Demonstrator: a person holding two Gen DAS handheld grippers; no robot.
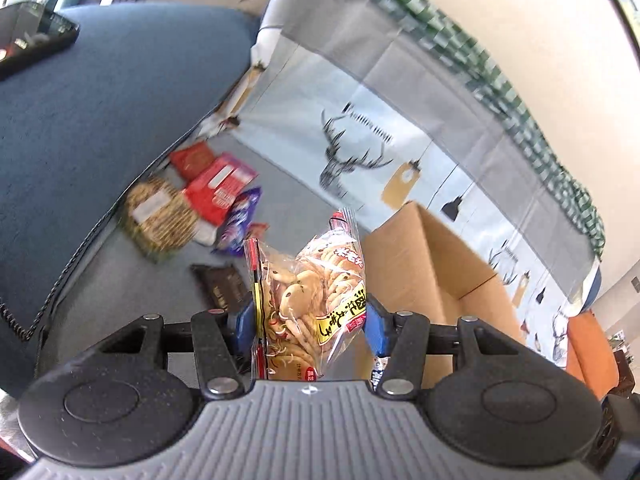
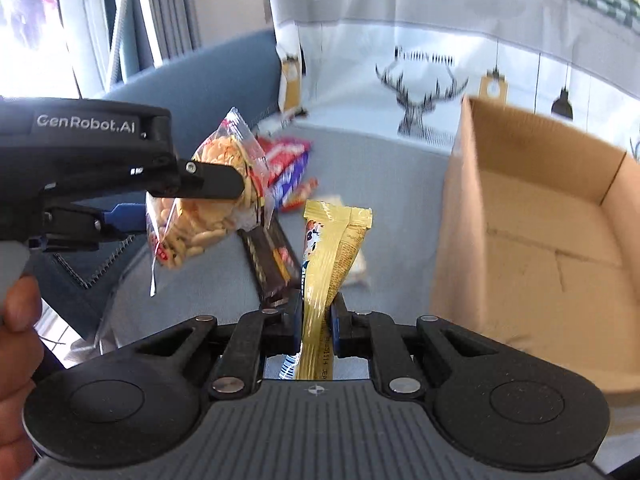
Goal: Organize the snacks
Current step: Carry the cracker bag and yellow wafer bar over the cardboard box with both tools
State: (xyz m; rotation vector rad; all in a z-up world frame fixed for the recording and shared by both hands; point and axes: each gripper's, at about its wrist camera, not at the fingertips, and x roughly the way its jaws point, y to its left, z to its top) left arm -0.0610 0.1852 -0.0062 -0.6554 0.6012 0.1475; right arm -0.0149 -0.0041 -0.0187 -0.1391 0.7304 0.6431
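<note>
Status: both our grippers are loaded. Our left gripper (image 1: 310,312) is clamped on a clear bag of rice crackers (image 1: 316,300), blue pads (image 1: 376,328) pressing its sides; the bag stands upright between the jaws, lifted clear of the grey sofa seat (image 1: 280,168). From the right wrist view we see that same gripper (image 2: 192,204) side-on with the bag (image 2: 208,208) hanging in it, a hand (image 2: 18,360) on its handle. Our right gripper (image 2: 316,316) is clenched tight on a gold snack wrapper (image 2: 332,248), which sticks up out of the narrow jaws. Open cardboard box (image 2: 540,216) sits on the seat to the right. Remaining snacks lie at the seat's far left: red packets (image 1: 216,184), a purple packet (image 1: 240,220), a round cracker pack (image 1: 160,216), a dark chocolate bar (image 1: 222,284). Deer-print cloth (image 1: 360,152) covers the backrest.
</note>
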